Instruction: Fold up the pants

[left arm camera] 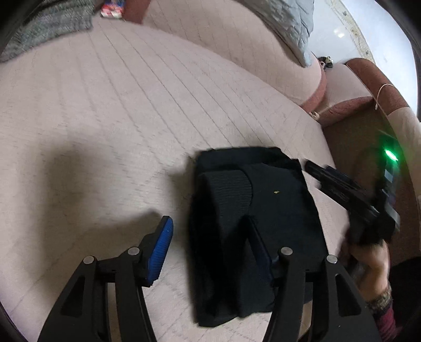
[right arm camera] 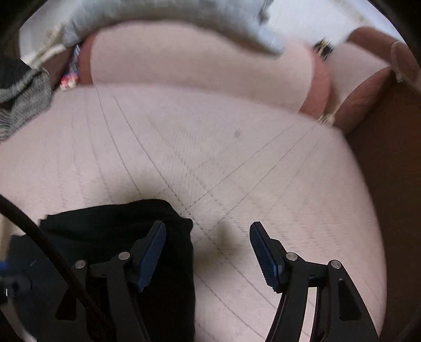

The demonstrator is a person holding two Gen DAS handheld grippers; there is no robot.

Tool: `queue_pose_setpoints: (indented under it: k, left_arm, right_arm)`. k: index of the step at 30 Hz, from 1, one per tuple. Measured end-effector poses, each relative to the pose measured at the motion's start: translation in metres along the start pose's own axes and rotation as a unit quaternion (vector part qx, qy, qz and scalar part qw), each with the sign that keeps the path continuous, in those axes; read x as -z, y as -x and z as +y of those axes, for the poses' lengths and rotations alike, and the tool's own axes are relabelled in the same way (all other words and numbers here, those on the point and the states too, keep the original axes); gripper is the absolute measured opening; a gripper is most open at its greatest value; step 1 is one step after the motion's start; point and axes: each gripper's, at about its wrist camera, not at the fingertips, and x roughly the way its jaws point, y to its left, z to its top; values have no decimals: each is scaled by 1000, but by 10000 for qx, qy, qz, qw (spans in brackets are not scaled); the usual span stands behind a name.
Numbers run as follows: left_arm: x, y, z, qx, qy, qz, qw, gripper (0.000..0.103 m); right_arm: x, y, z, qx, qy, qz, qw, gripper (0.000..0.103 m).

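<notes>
One folded pair of black knit pants [left arm camera: 252, 226] lies on the pale pink quilted sofa cushion [left arm camera: 118, 118]. The left gripper [left arm camera: 210, 244] straddles its left fold, fingers half-spread, gripping nothing; the right gripper [right arm camera: 208, 250] hangs beside its edge, fingers apart and empty.

The folded pants [right arm camera: 118, 263] run off the bottom edge in the right wrist view, partly hidden behind the left fingers [right arm camera: 151, 255]. In the left wrist view the right gripper [left arm camera: 310, 165] is smeared by blur. A small colourful packet [left arm camera: 111, 9] is too blurred to identify.

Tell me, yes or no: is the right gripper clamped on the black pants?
No: the right gripper stands open over bare sofa cushion, the folded black pants lying beside it.
</notes>
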Motion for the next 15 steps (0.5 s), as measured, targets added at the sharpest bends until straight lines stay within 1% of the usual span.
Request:
queue_pose_setpoints:
  k: [2, 4, 5, 7, 8, 10, 12, 13, 15]
  left_arm:
    - [7, 15, -6, -281, -200, -210, 9992, 58]
    - [17, 26, -16, -419, -445, -386, 9974, 58]
    - [23, 31, -23, -477, -613, -476, 9958, 58]
    - [37, 38, -41, -643, -1024, -673, 9904, 58]
    - [43, 37, -49, -795, -1224, -718, 9867, 58]
    - [54, 28, -58, -1175, -1526, -655, 9791, 58]
    - [58, 15, -51, -1464, -1541, -497, 9759, 58]
    - [57, 9, -44, -1557, -1464, -419, 9760, 61]
    - [52, 7, -27, -1578, -1150, -353, 9801, 61]
  right_arm:
    - [15, 26, -3, -221, 34, -217, 9995, 70]
    - [38, 55, -10, -508, -49, -384, 9980, 71]
    - [50, 63, -11, -624, -84, -401, 9972, 71]
    - [75, 78, -12, -809, -225, -412, 9956, 71]
    - [84, 81, -13, -872, -278, -417, 9949, 71]
    - [109, 87, -10, -902, -350, -417, 9944, 71]
    - [127, 77, -7, -841, -301, -290, 9956, 71]
    - [135, 70, -8, -802, -326, -205, 9960, 71]
    - [147, 64, -17, -835, -540, -171, 9949, 72]
